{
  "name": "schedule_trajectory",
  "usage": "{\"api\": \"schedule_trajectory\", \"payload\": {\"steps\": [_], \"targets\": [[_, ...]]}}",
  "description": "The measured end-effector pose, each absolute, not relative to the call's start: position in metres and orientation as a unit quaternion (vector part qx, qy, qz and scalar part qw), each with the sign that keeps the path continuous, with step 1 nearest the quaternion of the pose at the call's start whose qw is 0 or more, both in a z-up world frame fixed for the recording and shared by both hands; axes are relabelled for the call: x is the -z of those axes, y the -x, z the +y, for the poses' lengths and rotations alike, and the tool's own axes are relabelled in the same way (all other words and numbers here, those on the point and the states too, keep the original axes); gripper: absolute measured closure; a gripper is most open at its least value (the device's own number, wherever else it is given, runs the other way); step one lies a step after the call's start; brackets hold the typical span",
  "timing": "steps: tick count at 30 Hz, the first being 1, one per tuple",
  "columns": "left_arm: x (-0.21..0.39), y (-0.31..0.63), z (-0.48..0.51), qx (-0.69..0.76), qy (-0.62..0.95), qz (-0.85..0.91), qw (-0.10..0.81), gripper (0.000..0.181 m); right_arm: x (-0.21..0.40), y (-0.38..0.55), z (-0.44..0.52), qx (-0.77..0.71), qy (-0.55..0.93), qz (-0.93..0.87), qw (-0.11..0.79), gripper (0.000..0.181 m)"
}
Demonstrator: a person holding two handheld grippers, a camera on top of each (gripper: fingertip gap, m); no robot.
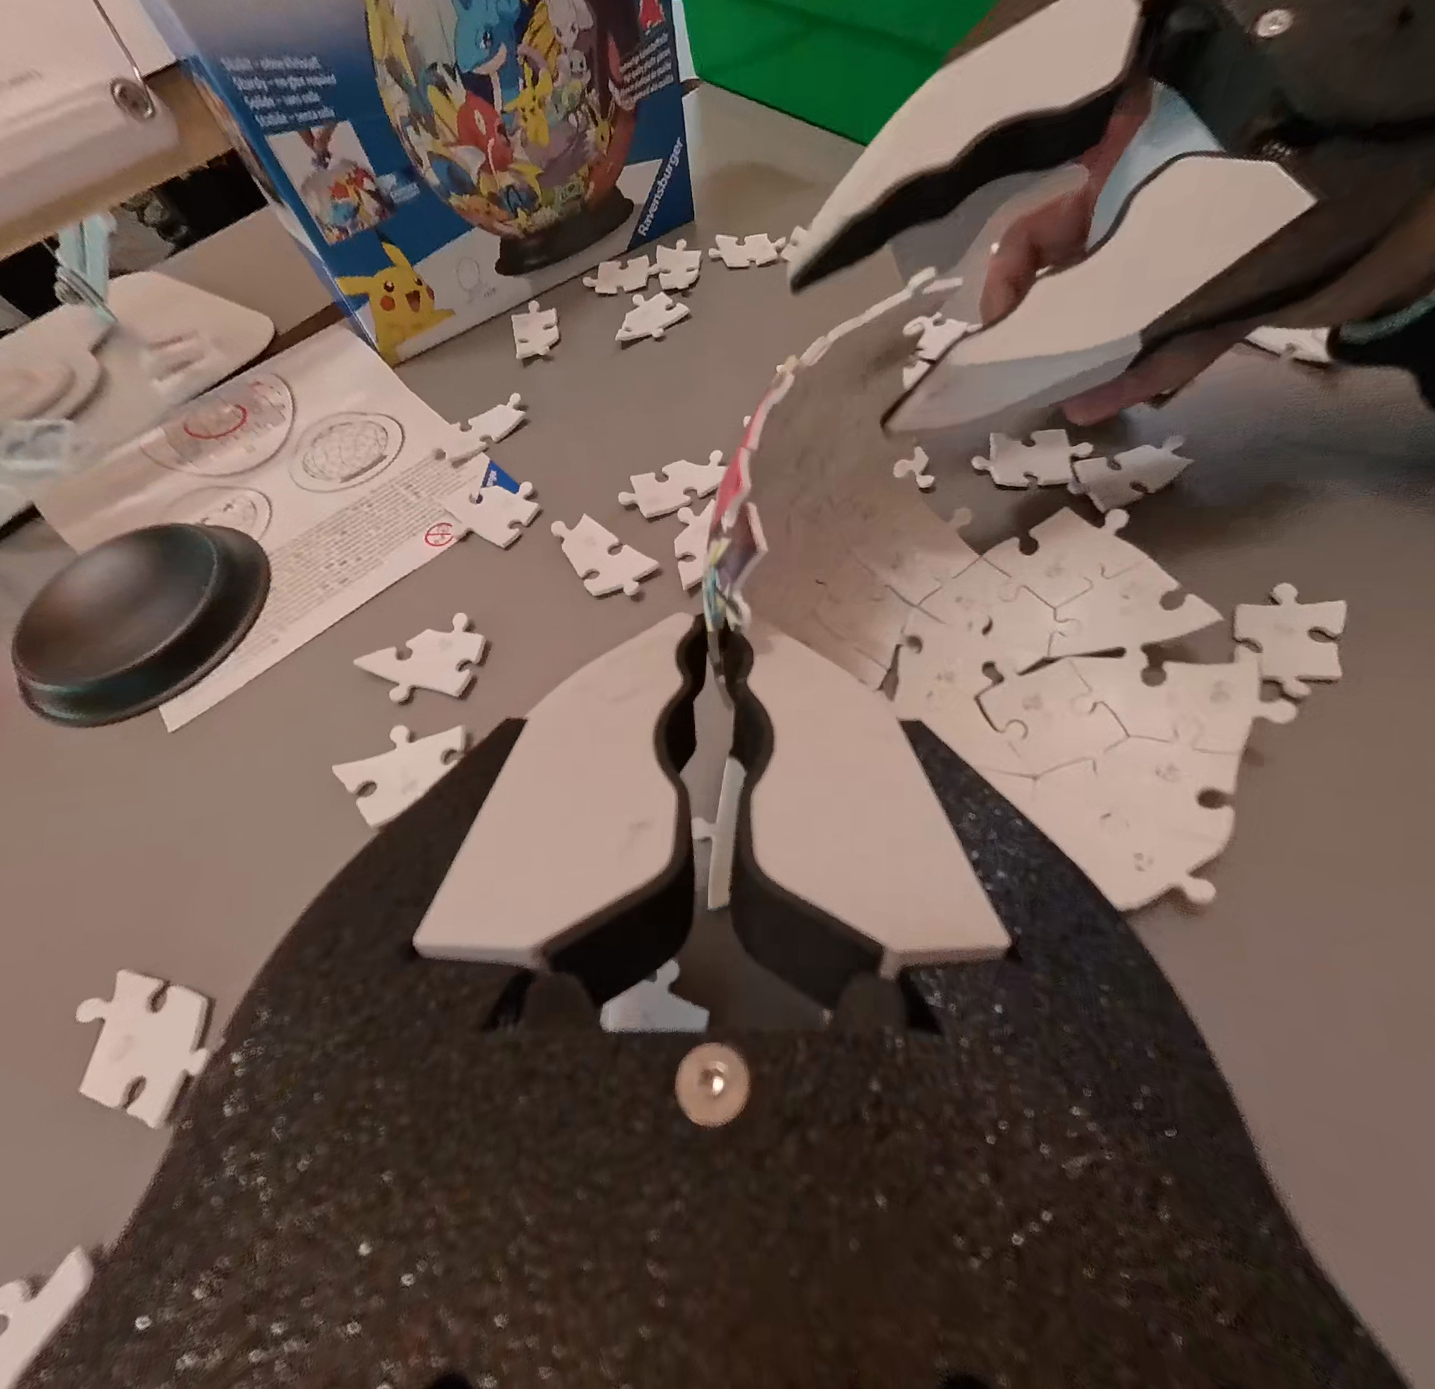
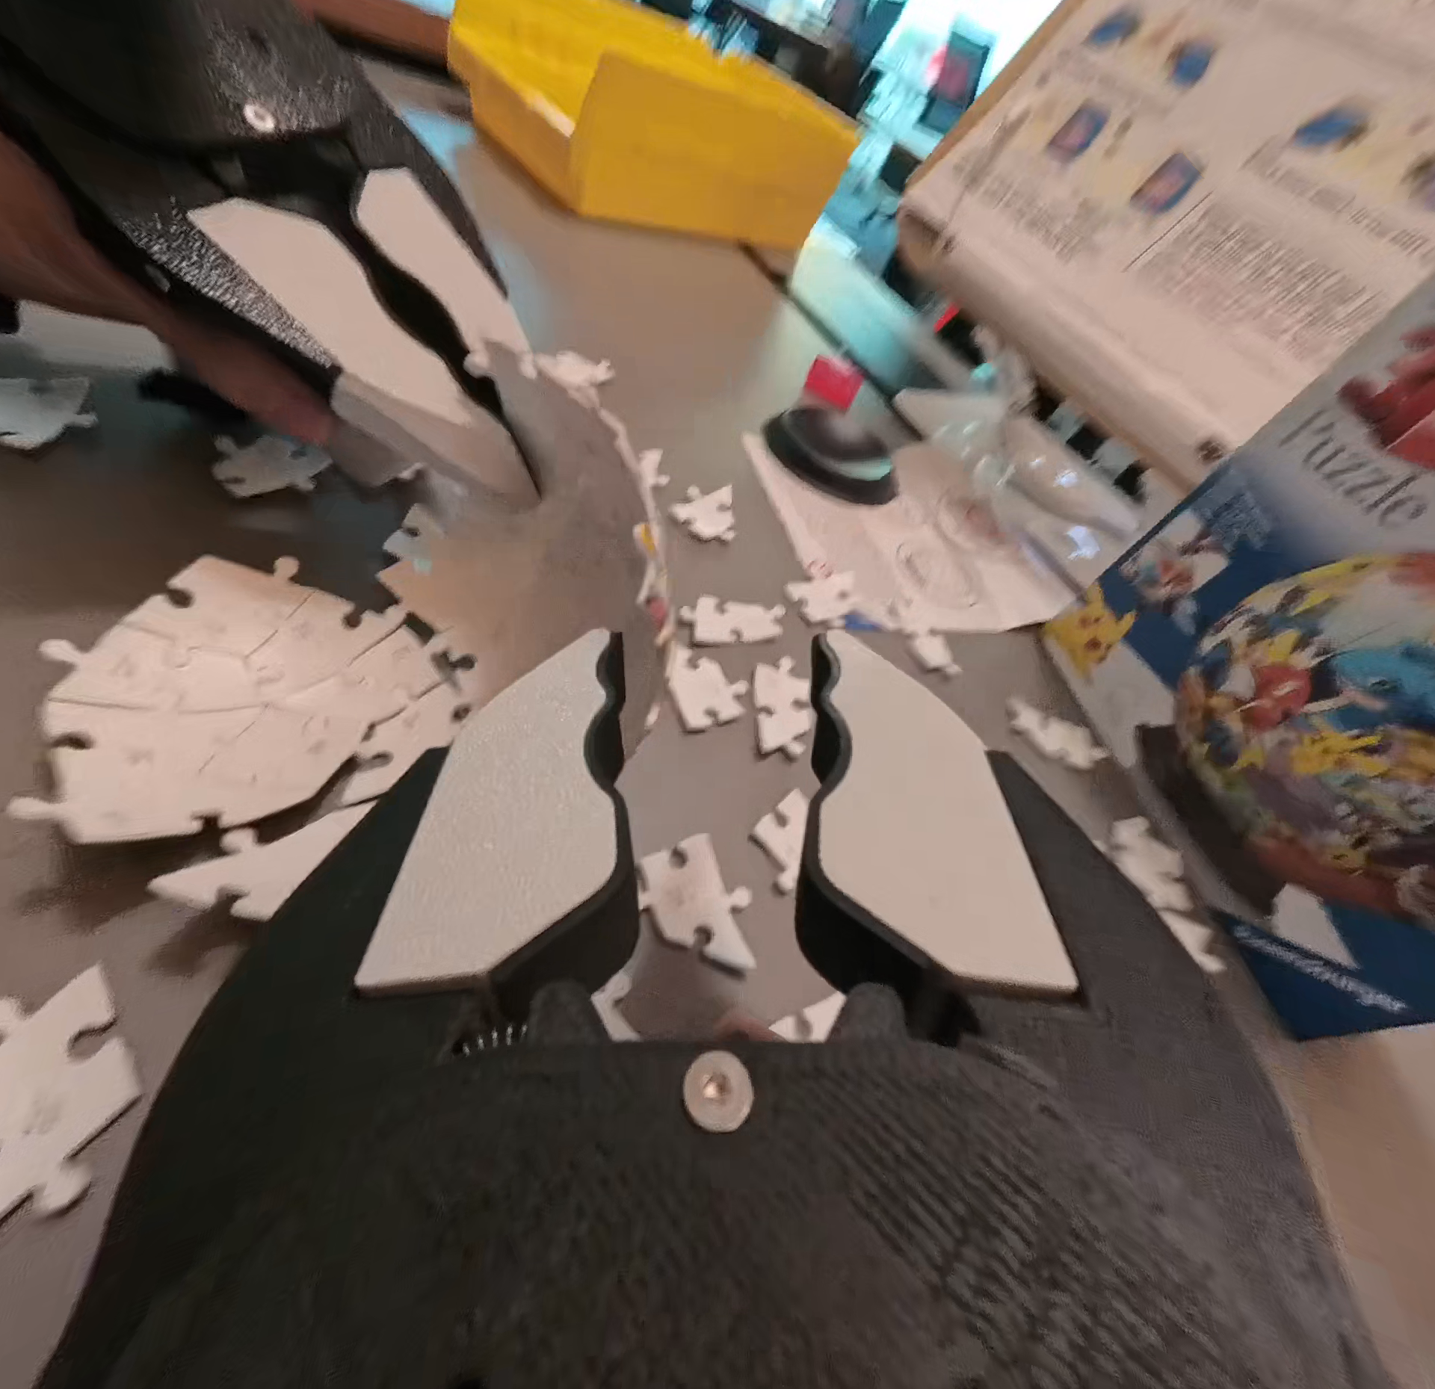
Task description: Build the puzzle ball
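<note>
A curved, assembled section of the puzzle ball (image 1: 823, 498) stands up from the grey table, white inside and coloured outside, joined to a flatter assembled part (image 1: 1087, 700). My left gripper (image 1: 718, 630) is shut on the near edge of the curved section. My right gripper (image 1: 846, 342) is open at the section's far end, its lower finger against the white inside. In the right wrist view my right gripper (image 2: 718, 645) is open with the section's edge (image 2: 559, 513) beside its left finger. The left gripper (image 2: 516, 412) pinches the other end there. The flatter part (image 2: 217, 692) lies to the left.
Several loose white pieces (image 1: 606, 552) lie scattered on the table. The puzzle box (image 1: 435, 110) stands behind them, with an instruction sheet (image 1: 310, 451) and a black stand (image 1: 132, 622) to the left. A yellow bin (image 2: 660, 133) sits farther off. A hand (image 1: 1033, 257) holds the right gripper. The left gripper's tips are roughly 8 cm from the right gripper's.
</note>
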State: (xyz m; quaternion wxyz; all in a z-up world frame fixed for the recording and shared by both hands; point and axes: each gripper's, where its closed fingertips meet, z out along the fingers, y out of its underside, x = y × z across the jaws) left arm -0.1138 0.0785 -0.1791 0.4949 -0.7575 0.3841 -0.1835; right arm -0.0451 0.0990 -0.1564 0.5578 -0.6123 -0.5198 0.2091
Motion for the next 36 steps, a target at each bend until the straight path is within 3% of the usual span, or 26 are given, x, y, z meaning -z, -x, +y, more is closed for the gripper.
{"api": "schedule_trajectory", "payload": {"steps": [2,5,7,12,15,20,25,36], "targets": [[0.178,0.113,0.078,0.178,0.752,0.391,0.5,0.178,0.163,0.049,0.093,-0.24,0.624,-0.527,0.524,0.141],[0.178,0.113,0.079,0.17,0.745,0.398,0.507,0.178,0.166,0.053,0.089,-0.224,0.609,-0.552,0.524,0.174],[0.178,0.113,0.079,0.165,0.743,0.402,0.509,0.178,0.168,0.052,0.091,-0.202,0.606,-0.56,0.528,0.176],[0.179,0.115,0.078,0.156,0.746,0.402,0.507,0.177,0.167,0.054,0.09,-0.158,0.57,-0.578,0.562,0.175],[0.183,0.124,0.071,0.137,0.769,0.401,0.478,0.161,0.165,0.056,0.09,-0.135,0.553,-0.58,0.583,0.175],[0.157,0.131,0.036,0.111,0.781,0.375,0.487,0.161,0.161,0.056,0.088,-0.102,0.52,-0.592,0.607,0.175],[0.174,0.095,-0.019,0.126,0.78,0.449,0.416,0.144,0.159,0.059,0.085,-0.114,0.506,-0.595,0.614,0.176],[0.219,0.105,-0.004,0.01,0.742,0.573,0.348,0.162,0.156,0.06,0.08,-0.137,0.491,-0.597,0.62,0.176]]}}
